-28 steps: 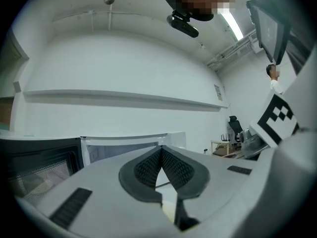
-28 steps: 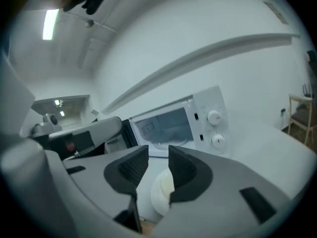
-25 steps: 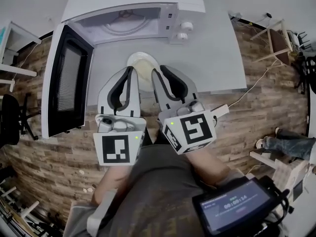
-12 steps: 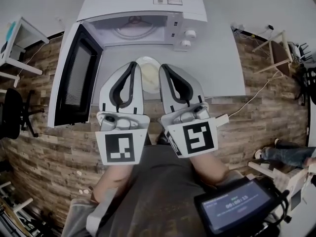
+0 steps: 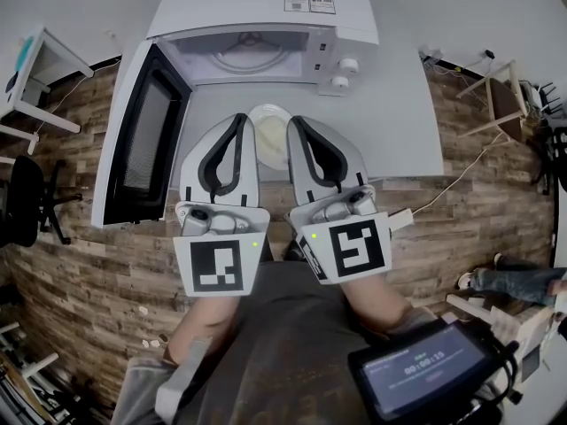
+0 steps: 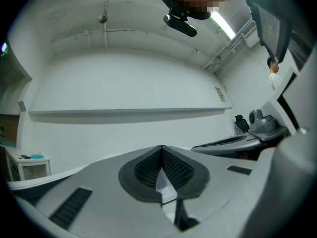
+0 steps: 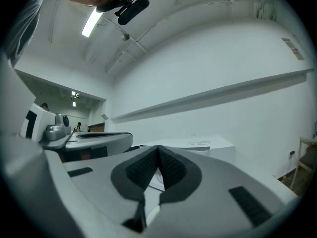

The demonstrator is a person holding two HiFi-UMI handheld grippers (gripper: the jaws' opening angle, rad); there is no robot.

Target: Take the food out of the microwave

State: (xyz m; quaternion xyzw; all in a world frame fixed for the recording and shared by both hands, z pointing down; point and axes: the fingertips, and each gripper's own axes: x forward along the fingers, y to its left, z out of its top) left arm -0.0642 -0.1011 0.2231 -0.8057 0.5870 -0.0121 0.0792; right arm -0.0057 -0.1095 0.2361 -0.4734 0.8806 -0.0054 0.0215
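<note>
- microwave (image 5: pixel 266 7) at back of white tabletop (image 5: pixel 394 122), door (image 5: pixel 142 144) swung fully open to the left in head view
- cavity open, glass turntable (image 5: pixel 252 56) bare; two knobs (image 5: pixel 348 65) on the right panel
- plate (image 5: pixel 266 111) with pale yellowish food (image 5: pixel 270 140) is out of the microwave, on the tabletop just in front of the open cavity
- left gripper (image 5: pixel 237 120) and right gripper (image 5: pixel 292 120) are side by side, both pointing toward the microwave
- the plate shows in the gap between them; can't tell whether either gripper touches it
- left gripper (image 6: pixel 161 150): ribbed pads pressed together at the tips, nothing gripped, only a light sliver of background showing through the gap lower down
- right gripper (image 7: pixel 158 150): pads closed tip to tip, nothing between them; the microwave (image 7: pixel 200 145) top is just beyond the jaws
- both gripper views look level at a white wall
- each gripper's marker cube faces the head camera, close to the person's lap (image 5: pixel 266 343)
- small screen (image 5: pixel 425 370) at lower right by the person's arm
- wood-pattern floor (image 5: pixel 89 282) around the tabletop, dark chair (image 5: pixel 22 206) at far left
</note>
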